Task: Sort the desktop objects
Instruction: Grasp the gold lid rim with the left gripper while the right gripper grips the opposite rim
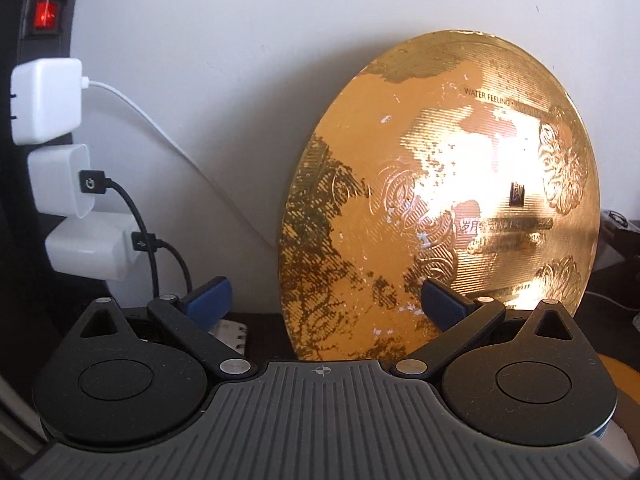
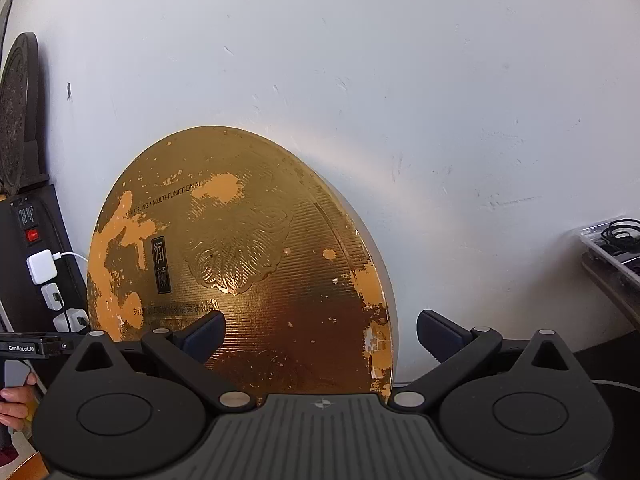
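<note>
A large round gold lid [image 1: 440, 200], worn and embossed with flowers and print, stands on edge and leans back against the white wall. My left gripper [image 1: 326, 300] is open just in front of its lower left part, with nothing between the blue pads. The right wrist view shows the same gold lid [image 2: 240, 260] from its right side. My right gripper [image 2: 320, 336] is open too, with the lid's lower right edge showing between its spread fingers, apart from both. The left gripper's body [image 2: 36, 346] and a hand [image 2: 14, 400] appear at that view's left edge.
A black power strip [image 1: 44, 12] with a lit red switch stands upright at the left, holding three white chargers [image 1: 46, 100] with trailing cables. A small white object [image 1: 230, 330] lies on the dark desk. A clear box of black cables [image 2: 612, 248] sits far right. A dark round disc [image 2: 18, 112] stands at the upper left.
</note>
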Demonstrator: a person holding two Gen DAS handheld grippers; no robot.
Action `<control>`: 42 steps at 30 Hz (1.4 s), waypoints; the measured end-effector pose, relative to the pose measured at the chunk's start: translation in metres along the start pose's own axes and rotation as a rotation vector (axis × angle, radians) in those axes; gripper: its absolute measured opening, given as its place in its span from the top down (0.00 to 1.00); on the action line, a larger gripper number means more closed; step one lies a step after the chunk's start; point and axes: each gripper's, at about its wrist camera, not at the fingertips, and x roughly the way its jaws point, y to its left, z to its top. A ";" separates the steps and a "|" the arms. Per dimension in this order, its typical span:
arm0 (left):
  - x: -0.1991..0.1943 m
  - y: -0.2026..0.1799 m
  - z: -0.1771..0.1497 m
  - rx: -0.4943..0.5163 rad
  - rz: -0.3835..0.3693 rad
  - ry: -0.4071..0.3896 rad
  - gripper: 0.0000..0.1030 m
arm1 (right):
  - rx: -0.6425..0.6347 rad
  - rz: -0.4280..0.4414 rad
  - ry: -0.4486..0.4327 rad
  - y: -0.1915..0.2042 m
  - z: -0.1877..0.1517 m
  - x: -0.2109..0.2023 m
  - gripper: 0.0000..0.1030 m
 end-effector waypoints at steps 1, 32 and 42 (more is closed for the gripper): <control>0.004 0.002 -0.001 -0.008 -0.009 0.002 0.00 | 0.002 0.008 -0.002 -0.002 0.000 0.004 0.00; 0.069 0.026 -0.014 -0.061 -0.155 0.036 0.00 | 0.104 0.157 0.032 -0.042 -0.006 0.067 0.00; 0.035 0.013 0.001 -0.036 -0.128 -0.093 0.00 | 0.022 0.156 -0.115 -0.003 0.032 0.013 0.06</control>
